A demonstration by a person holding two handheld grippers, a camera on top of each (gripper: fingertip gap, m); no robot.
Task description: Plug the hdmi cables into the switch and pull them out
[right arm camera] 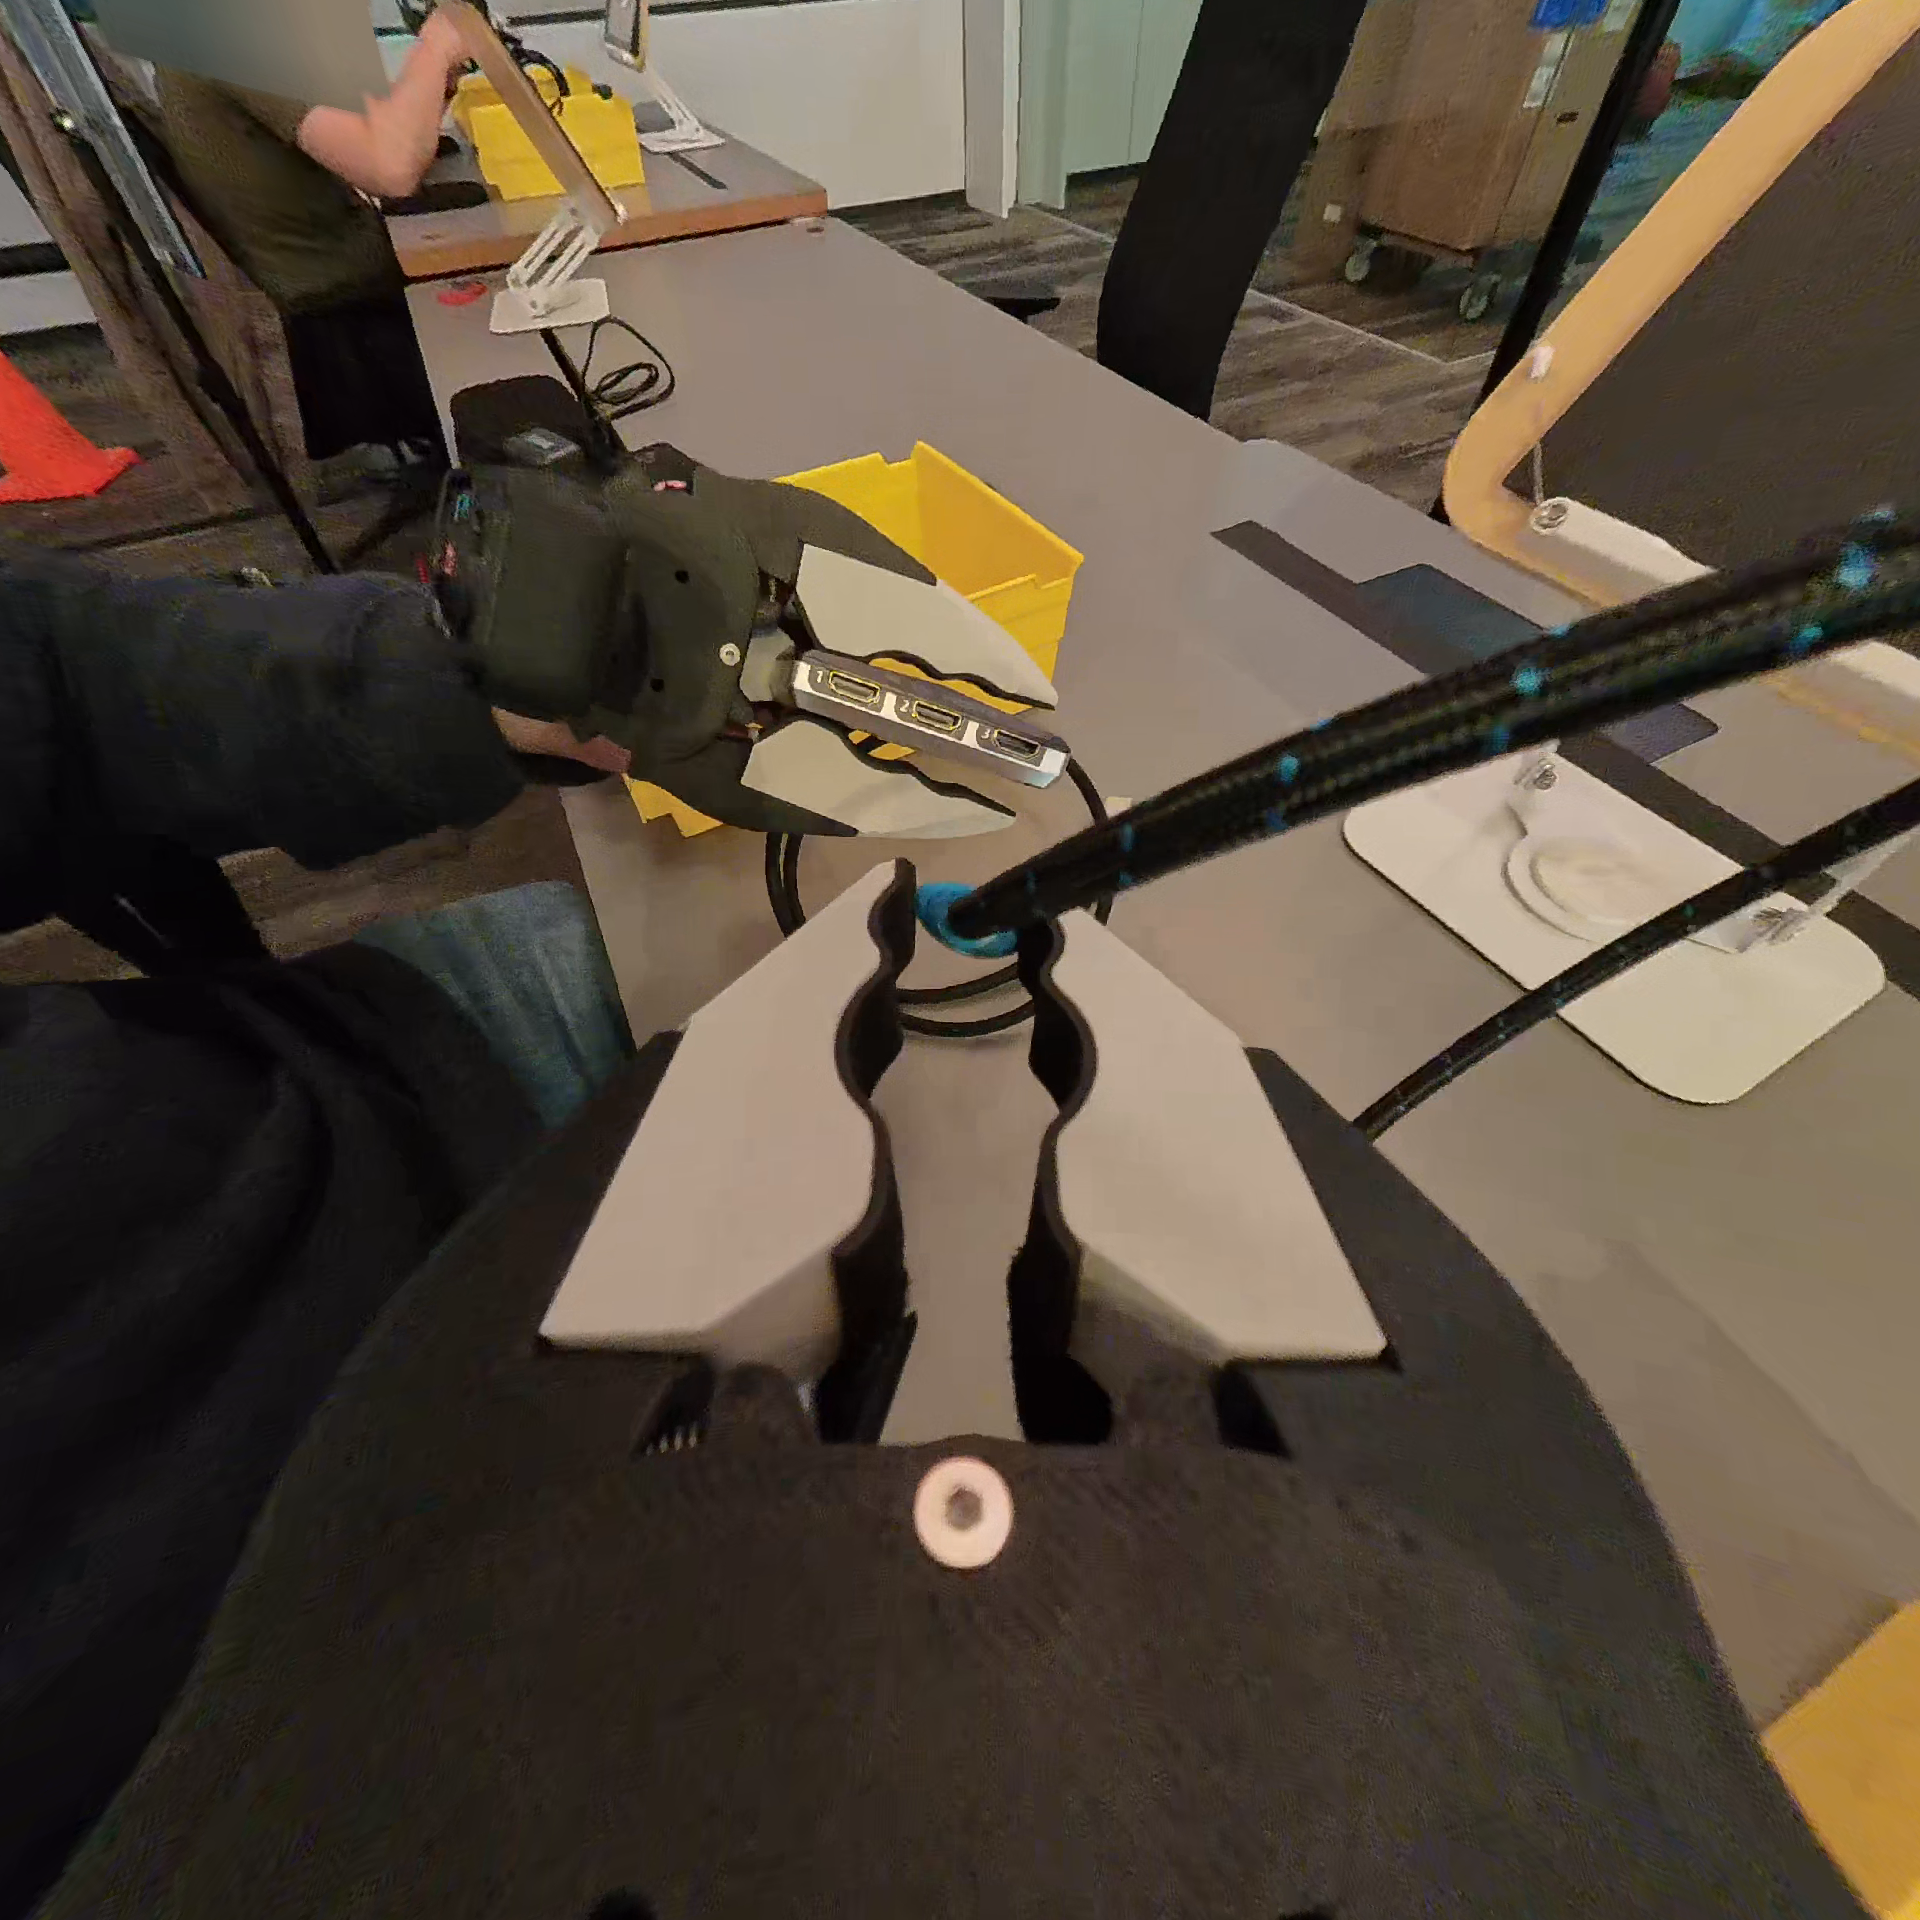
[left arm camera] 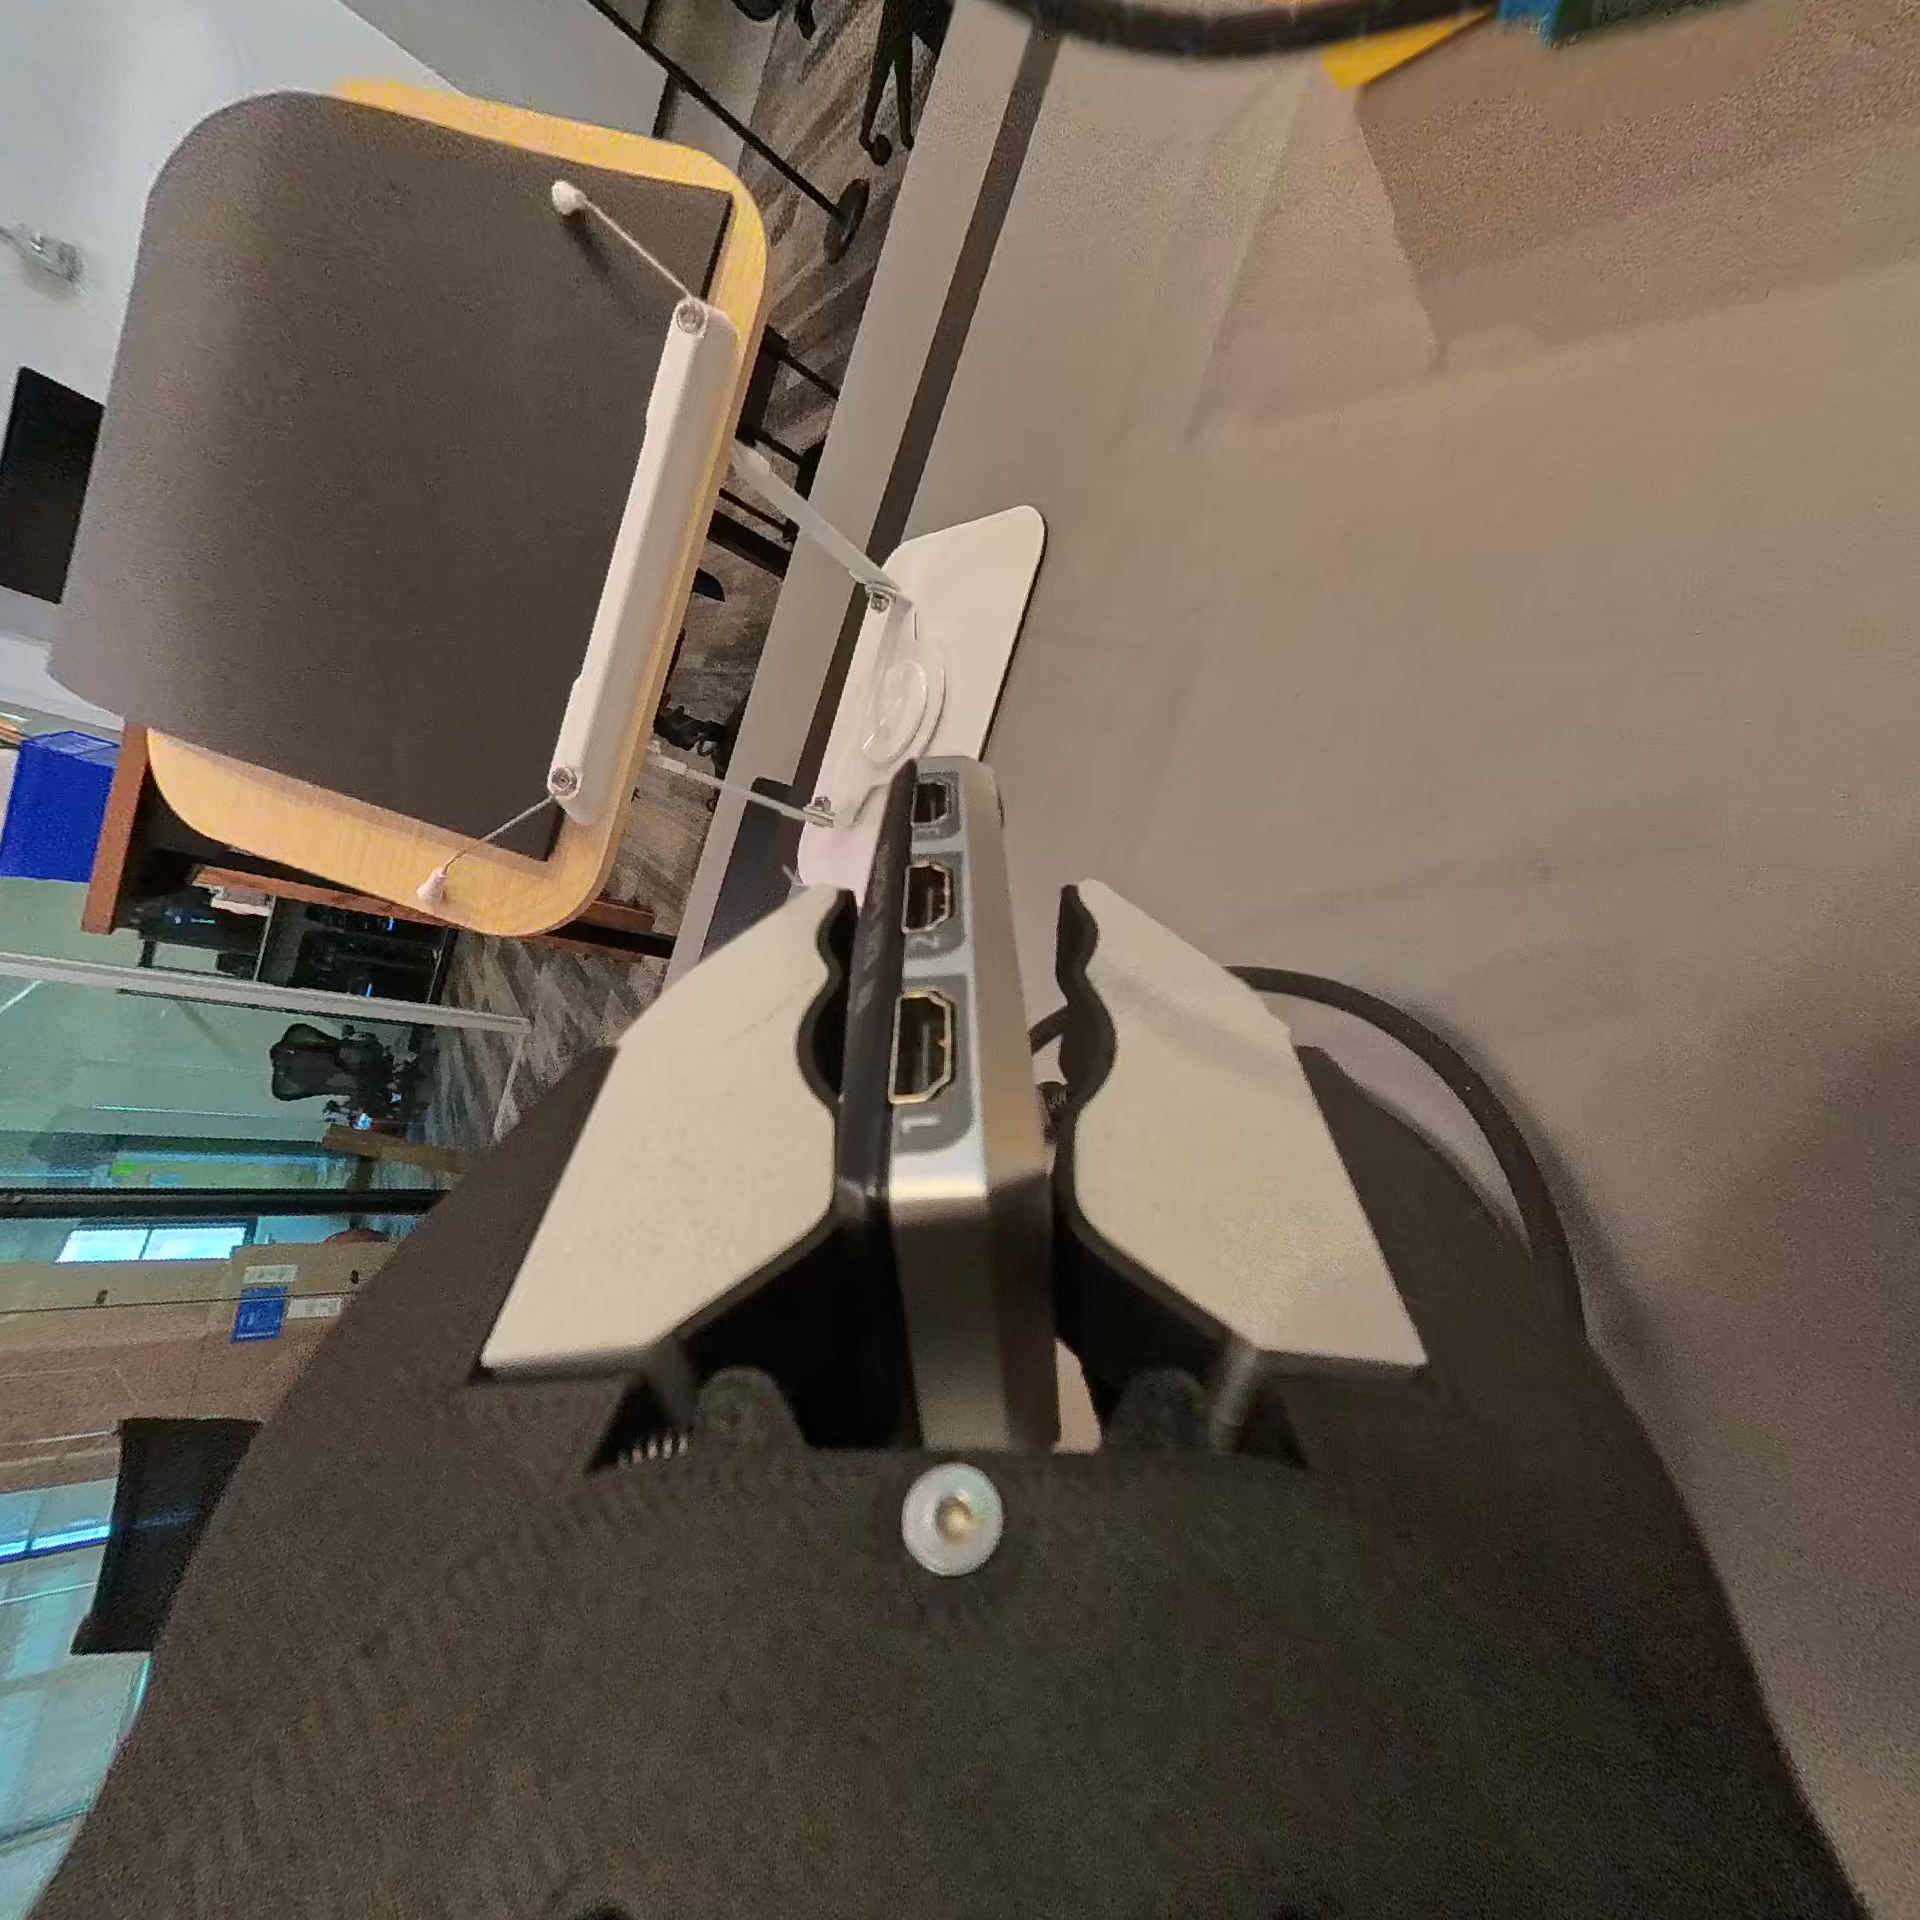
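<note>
My left gripper is shut on the grey HDMI switch, held edge-on above the table. Its three ports face the camera and all are empty. In the right wrist view the left gripper holds the switch out level, ports toward me. My right gripper is shut at its tips on the blue-collared end of a black braided HDMI cable, a short way below and right of the switch. The plug itself is hidden behind the fingertips. The switch's own black cable loops on the table.
A yellow bin stands on the grey table behind the switch. A white stand base with a wood-edged dark panel is at the right. A person sits at the far desk; another stands beyond the table. One gripper's finger ends stand about 15 cm off the other's.
</note>
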